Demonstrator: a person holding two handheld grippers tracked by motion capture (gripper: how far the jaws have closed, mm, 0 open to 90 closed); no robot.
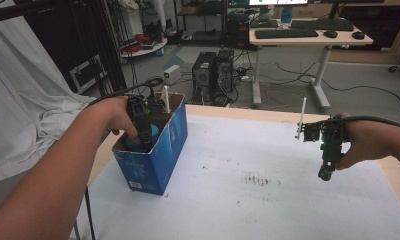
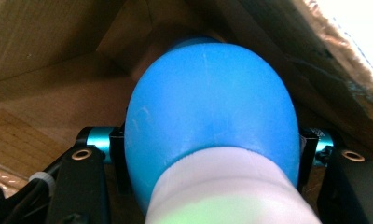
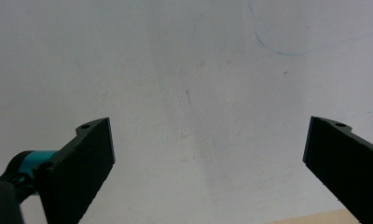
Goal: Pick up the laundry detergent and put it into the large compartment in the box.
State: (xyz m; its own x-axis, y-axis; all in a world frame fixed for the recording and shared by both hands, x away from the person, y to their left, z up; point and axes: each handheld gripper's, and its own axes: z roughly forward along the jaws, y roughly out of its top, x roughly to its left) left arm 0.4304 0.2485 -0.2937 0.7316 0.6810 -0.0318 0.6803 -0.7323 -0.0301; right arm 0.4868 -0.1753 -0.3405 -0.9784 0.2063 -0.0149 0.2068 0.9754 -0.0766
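High view: left gripper [image 1: 144,142] reaching down into open blue cardboard box [image 1: 160,165] at table's left side, jaws closed around blue-and-white rounded object [image 1: 138,141] sitting inside box. Box upright on white sheet [image 1: 248,200] covering table [image 1: 395,172], near its left edge. Thin white stick [image 1: 165,99] standing up at box's far rim.

Left gripper view: blue object [image 2: 212,126] pressed between both black jaws, touching each side; blue upper part, white lower part nearest camera. Brown cardboard walls all round, so object still inside box.

High view, right side: right gripper [image 1: 326,172] held above sheet in person's right hand [image 1: 360,142], well apart from box, pointing down twd table. Dark smudges [image 1: 258,179] on sheet btwn box and right gripper.

Right gripper view: jaws spread wide, nothing btwn them, stained white sheet [image 3: 194,84] below; faint blue pen line [image 3: 287,50] at upper right, strip of bare tabletop at bottom right.

Background: desk [image 1: 308,37] w/ keyboards, two PC towers [image 1: 213,72] on floor, white cloth [image 1: 23,115] draped at left.
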